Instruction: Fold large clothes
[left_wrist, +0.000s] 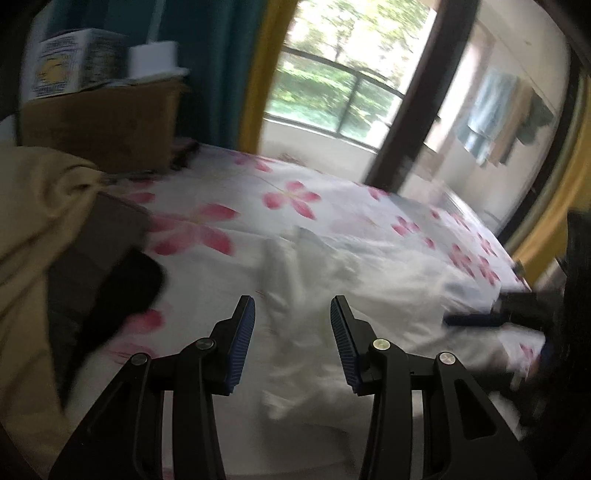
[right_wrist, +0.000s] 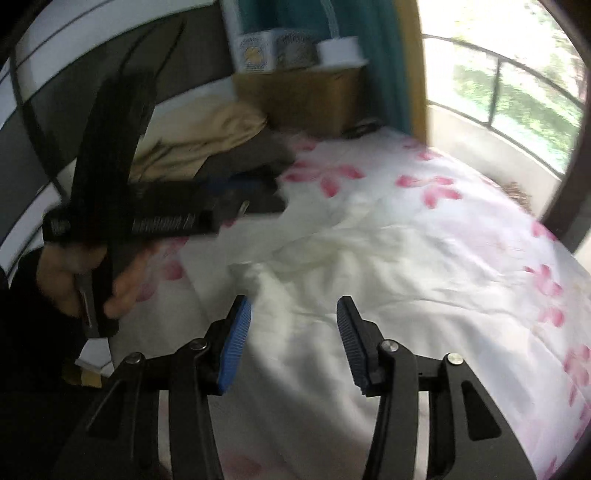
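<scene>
Garment: white, crumpled, lying on the floral bedsheet. Left gripper and right gripper both have fingers apart, nothing clamped, hanging just over the cloth.

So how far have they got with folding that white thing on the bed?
Hardly started. Done: the white garment is on the flowered bedsheet, though it lies rumpled with no neat fold showing. In hand: nothing; the left tongs and right tongs both hang open above the cloth, empty. Left: gripping an edge, smoothing it flat and making every fold.
</scene>
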